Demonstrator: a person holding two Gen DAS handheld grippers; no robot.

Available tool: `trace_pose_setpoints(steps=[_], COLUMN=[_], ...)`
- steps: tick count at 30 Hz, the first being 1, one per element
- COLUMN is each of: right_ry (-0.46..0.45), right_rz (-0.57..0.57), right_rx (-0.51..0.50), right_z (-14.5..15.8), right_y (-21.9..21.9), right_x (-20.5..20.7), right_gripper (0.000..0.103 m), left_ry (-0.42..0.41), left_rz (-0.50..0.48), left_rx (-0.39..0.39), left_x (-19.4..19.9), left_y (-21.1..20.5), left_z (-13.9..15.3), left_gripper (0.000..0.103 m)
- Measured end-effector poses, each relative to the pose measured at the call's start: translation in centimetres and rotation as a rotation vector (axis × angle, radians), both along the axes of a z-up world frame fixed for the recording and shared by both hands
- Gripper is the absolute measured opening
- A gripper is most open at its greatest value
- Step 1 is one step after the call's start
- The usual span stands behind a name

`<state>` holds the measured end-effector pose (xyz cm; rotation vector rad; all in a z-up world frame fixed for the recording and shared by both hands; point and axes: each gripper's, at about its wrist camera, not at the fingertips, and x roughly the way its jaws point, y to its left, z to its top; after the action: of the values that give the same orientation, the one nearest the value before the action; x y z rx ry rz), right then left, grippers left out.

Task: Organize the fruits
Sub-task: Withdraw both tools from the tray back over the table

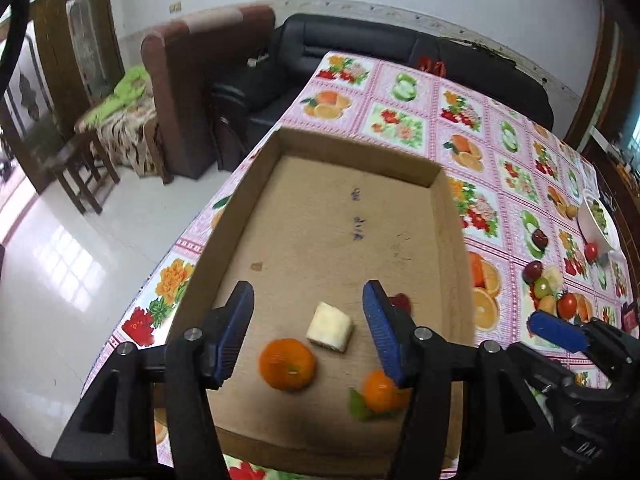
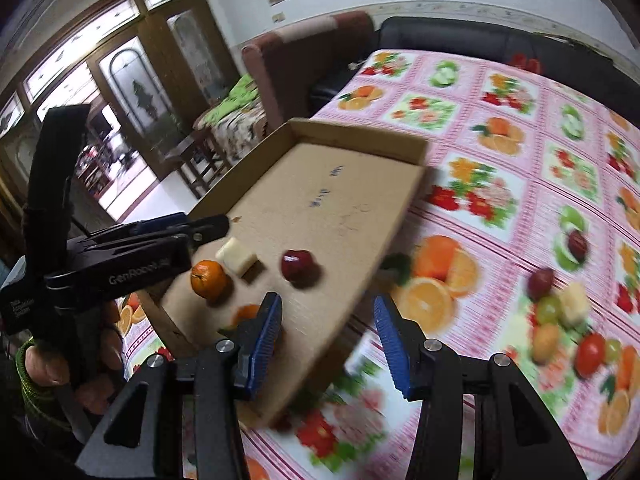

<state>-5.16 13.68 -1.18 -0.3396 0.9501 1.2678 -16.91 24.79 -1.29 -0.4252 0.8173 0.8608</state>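
The box (image 1: 352,208) is sitting on the table (image 1: 400,92), near its left edge, open side up. Inside, toward the near end, four fruits are lying apart from each other: an orange (image 1: 287,364), a pale chunk (image 1: 329,326) just beyond it, a second orange (image 1: 382,391) with a green leaf to the right, and an apple (image 2: 297,266) on the right side of the box.

The left gripper (image 1: 308,334) is hanging over the near end of the box, jaws standing wide apart, holding nothing; the chunk is showing in the gap below them, untouched.

The right gripper (image 2: 328,342) is hovering over the box's right wall, jaws parted, nothing between the pads. A hand (image 2: 44,360) is gripping the left tool's handle at the far left of the right wrist view.

To the right of the box, a fruit pile (image 2: 560,320) is waiting on the table: dark red, green, yellow and red pieces, blurred, so probably plums, grapes and tomatoes. One more dark fruit (image 2: 577,242) is lying farther back. A bowl (image 1: 598,222) is sitting at the far right edge.
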Motion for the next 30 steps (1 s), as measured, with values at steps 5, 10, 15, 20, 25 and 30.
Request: trace_pose_setpoints(steps=[5, 10, 15, 20, 25, 30], right_ry=[-0.004, -0.007, -0.006, 0.012, 0.031, 0.035], right_rz=[-0.076, -0.157, -0.25, -0.338, -0.409, -0.466], right_rx=[0.03, 0.048, 0.048, 0.036, 0.019, 0.011], right_z=[1.2, 1.9, 1.7, 0.6, -0.7, -1.4], right_y=[-3.9, -8.1, -12.4, -16.2, -19.5, -22.1], right_x=[1.9, 3.6, 5.5, 7.1, 8.1, 9.0], right_gripper=[0.05, 0.051, 0.053, 0.053, 0.054, 0.054], left_ry=[0.006, 0.017, 0.008, -0.088, -0.283, -0.291], left_rz=[-0.032, -0.069, -0.124, -0.216, -0.251, -0.332], left_rx=[0.023, 0.034, 0.005, -0.092, -0.208, -0.139], left_x=[1.3, 2.6, 4.0, 5.2, 5.3, 6.4], left_y=[-2.4, -4.9, -7.1, -9.2, -11.2, -14.2], left_z=[0.8, 1.0, 0.7, 0.4, 0.3, 0.3], left_gripper=[0.056, 0.058, 0.059, 0.059, 0.06, 0.065])
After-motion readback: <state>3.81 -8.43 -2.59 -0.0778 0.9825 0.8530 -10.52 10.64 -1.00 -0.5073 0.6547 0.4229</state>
